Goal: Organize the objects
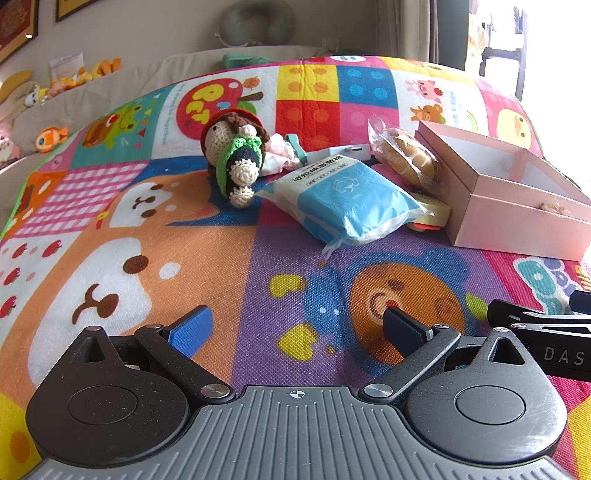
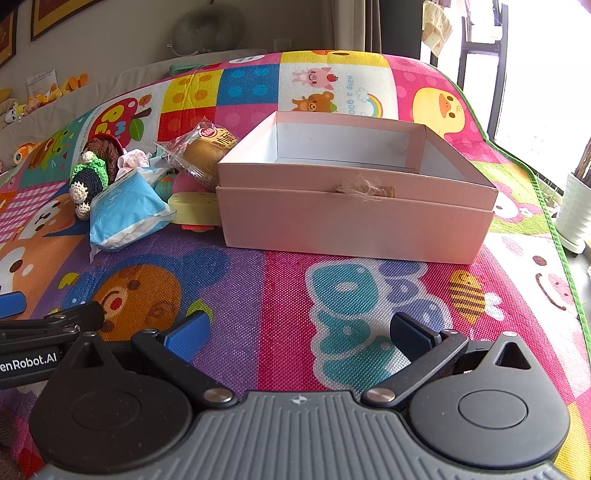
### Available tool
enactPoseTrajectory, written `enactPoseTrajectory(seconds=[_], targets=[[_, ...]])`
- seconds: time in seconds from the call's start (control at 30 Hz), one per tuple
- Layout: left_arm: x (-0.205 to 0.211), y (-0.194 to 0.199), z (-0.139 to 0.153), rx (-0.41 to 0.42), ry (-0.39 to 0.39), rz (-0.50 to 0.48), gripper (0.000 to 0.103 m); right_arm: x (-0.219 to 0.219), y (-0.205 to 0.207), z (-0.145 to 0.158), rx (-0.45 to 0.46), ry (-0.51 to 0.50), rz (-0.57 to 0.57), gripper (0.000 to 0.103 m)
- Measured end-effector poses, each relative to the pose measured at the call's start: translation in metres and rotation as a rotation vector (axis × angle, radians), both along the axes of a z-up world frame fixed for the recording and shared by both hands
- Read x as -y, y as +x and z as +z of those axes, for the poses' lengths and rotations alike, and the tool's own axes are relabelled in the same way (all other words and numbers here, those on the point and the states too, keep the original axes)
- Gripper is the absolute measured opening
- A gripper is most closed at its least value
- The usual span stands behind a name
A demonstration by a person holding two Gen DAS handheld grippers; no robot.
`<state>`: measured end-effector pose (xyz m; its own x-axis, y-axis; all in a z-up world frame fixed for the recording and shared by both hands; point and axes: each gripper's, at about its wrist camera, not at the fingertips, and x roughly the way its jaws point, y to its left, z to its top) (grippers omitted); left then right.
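Observation:
An open pink box (image 2: 354,218) (image 1: 517,221) stands on the colourful play mat, its white inside bare. Left of it lies a pile: a crocheted doll (image 1: 236,158) (image 2: 92,173), a blue-and-white tissue pack (image 1: 343,199) (image 2: 125,210), a wrapped bun (image 1: 406,155) (image 2: 203,151), a yellow case (image 2: 194,208) (image 1: 432,214) and a pink cloth (image 1: 277,155). My left gripper (image 1: 297,328) hovers open over the mat, short of the pile. My right gripper (image 2: 299,334) is open too, in front of the box. Nothing sits between either pair of fingers.
A beige sofa with small plush toys (image 1: 55,85) runs along the back left. A white plant pot (image 2: 576,210) stands on the floor off the mat's right edge by the window. A grey neck pillow (image 1: 255,22) rests behind the mat.

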<state>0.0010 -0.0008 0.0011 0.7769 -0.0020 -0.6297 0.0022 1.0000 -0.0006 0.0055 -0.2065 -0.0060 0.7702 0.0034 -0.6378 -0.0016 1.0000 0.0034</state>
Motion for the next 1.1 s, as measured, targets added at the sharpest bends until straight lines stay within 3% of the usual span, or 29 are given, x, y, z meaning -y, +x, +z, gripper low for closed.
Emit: enactPoseTrajectory(seconds=[0.8, 0.97, 1.1], targets=[[0.0002, 0.0011, 0.0001, 0.001, 0.008, 0.000, 0.101, 0.0001, -0.0008, 0.0003, 0.001, -0.003, 0.000, 0.103], [-0.0028, 0.0012, 0.0027, -0.001, -0.003, -0.001, 0.101, 0.0004, -0.0005, 0.0005, 0.001, -0.002, 0.000, 0.103], [-0.0068, -0.0001, 0.0085, -0.010, -0.057, -0.004, 0.100, 0.0002, -0.0007, 0.0006, 0.001, -0.002, 0.000, 0.103]])
